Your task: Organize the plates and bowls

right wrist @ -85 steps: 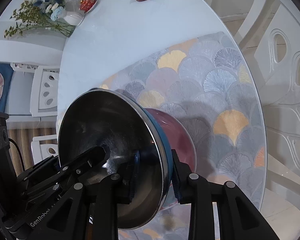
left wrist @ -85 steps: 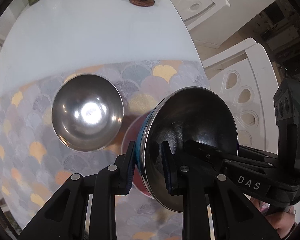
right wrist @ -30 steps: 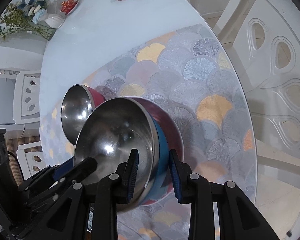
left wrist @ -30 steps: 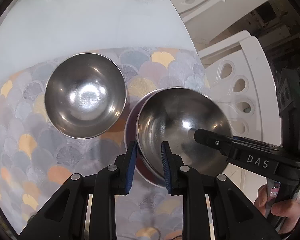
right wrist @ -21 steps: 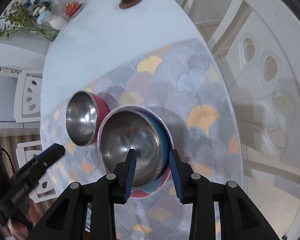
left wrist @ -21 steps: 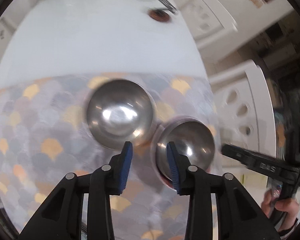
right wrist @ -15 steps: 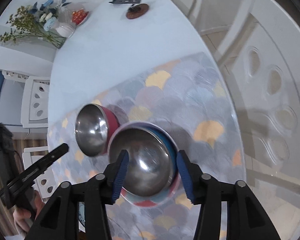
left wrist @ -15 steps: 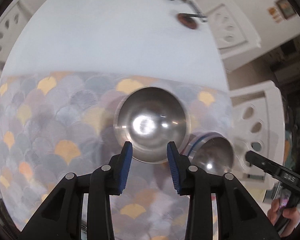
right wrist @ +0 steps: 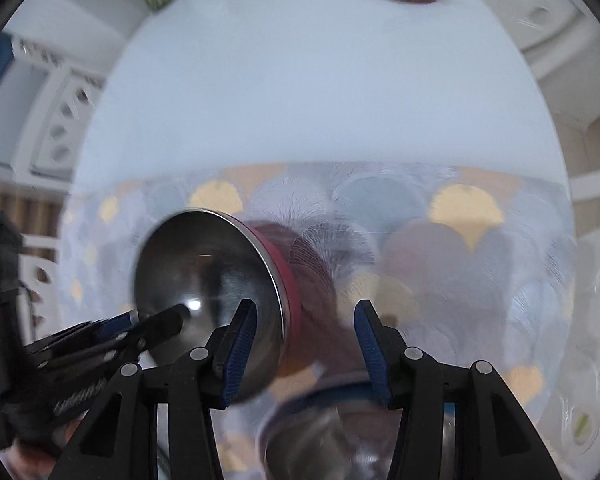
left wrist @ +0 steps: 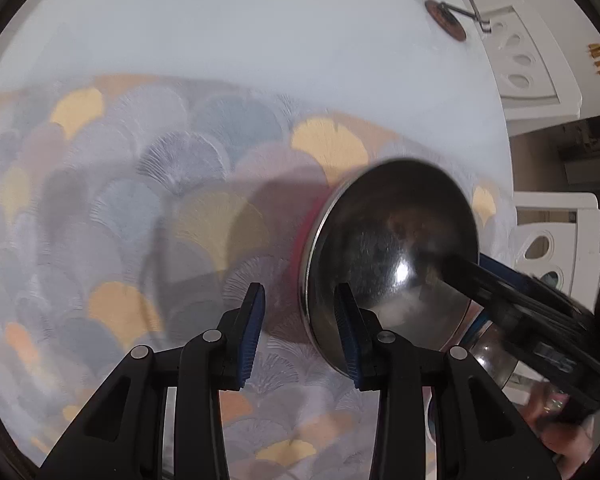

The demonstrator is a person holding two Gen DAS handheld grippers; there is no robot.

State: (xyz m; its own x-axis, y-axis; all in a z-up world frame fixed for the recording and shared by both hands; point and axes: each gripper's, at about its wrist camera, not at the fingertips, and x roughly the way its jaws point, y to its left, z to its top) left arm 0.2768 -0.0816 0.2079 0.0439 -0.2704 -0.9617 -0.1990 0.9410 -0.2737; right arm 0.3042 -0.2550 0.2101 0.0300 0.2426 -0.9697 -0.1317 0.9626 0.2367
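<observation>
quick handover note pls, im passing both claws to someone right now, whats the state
Left claw: open, straddling the near rim of the red bowl, not clamped.
Right claw: open, straddling the opposite rim of that bowl, not clamped.
Red bowl: on the patterned mat.
Blue bowl: already set down beside the red one; the picture is blurred there.
Done: blue bowl placed.
Left: close both claws on the red bowl's rim, lift it, probably nest it into the blue bowl.
</observation>
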